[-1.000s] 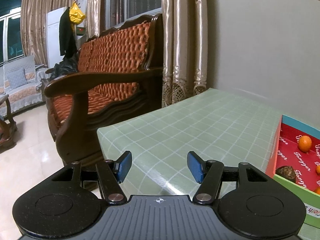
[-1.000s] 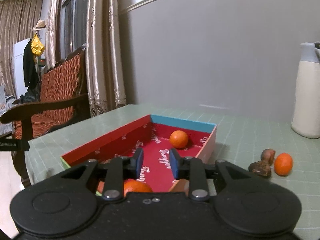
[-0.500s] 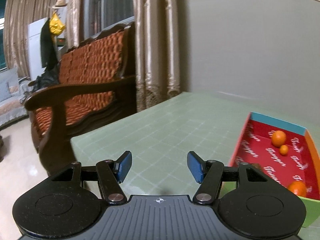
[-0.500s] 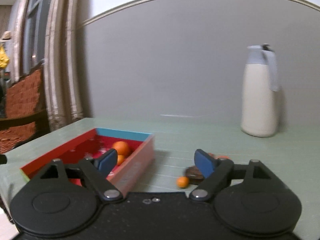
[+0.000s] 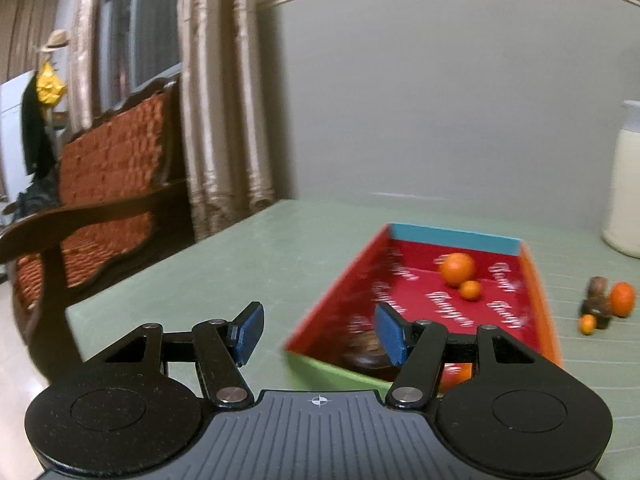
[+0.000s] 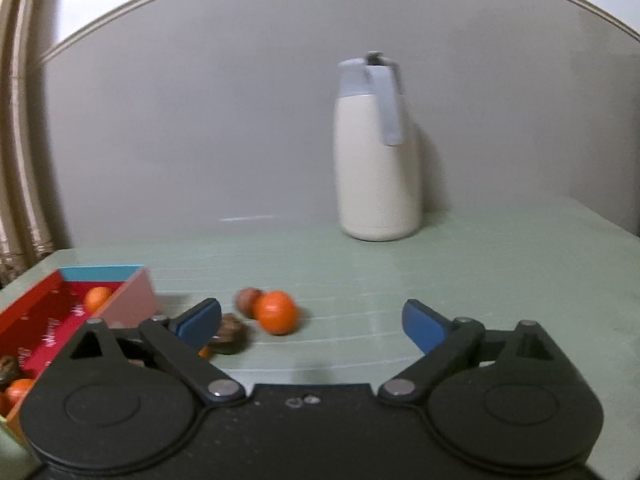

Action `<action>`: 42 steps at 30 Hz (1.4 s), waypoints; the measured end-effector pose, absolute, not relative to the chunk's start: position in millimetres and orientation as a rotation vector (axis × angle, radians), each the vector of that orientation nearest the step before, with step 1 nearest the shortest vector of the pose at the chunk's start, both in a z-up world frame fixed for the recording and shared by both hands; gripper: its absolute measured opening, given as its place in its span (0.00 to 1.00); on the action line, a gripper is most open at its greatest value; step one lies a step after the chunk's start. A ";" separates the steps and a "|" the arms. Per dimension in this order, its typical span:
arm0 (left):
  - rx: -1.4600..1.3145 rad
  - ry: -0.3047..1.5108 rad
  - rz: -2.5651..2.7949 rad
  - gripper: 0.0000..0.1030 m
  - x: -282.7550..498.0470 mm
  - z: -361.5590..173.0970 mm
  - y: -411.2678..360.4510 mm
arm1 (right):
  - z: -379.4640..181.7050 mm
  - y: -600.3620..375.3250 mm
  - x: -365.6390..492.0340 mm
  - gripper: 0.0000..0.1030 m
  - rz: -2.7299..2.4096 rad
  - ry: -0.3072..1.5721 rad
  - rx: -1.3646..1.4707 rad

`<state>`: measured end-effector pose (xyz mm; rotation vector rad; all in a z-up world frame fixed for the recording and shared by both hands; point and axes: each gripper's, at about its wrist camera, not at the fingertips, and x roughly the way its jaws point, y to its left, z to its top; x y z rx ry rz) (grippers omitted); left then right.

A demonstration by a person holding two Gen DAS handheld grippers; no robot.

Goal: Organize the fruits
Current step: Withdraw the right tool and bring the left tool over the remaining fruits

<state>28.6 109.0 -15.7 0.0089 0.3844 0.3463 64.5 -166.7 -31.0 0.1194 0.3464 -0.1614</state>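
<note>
**Sorting fruit: tray part-filled, a cluster left outside**

Sorting is well under way: your red tray (image 5: pixel 534 280) already holds a large orange (image 5: pixel 457 268), a small one (image 5: pixel 469 290) and a dark brown fruit (image 5: pixel 366 354) near its front wall. Left on the tabletop (image 6: pixel 480 280), just beside the tray, are an orange (image 6: pixel 277 312) and two brown fruits (image 6: pixel 229 334). Your right gripper (image 6: pixel 312 322) is spread wide and empty near them; your left gripper (image 5: pixel 318 334) is also apart, holding nothing.
</note>
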 end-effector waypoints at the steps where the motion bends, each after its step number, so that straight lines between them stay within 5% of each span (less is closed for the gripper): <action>1: 0.012 0.379 0.329 0.60 30.2 -14.4 103.1 | -31.3 -170.7 62.7 0.99 -0.177 0.343 0.116; 22: 0.157 0.369 0.021 0.59 53.9 -16.2 -34.7 | -37.8 -262.7 26.8 0.99 -0.462 0.349 0.091; 42: 0.179 0.466 -0.026 0.59 85.5 -32.8 -63.4 | -40.4 -288.6 7.7 0.99 -0.490 0.352 0.110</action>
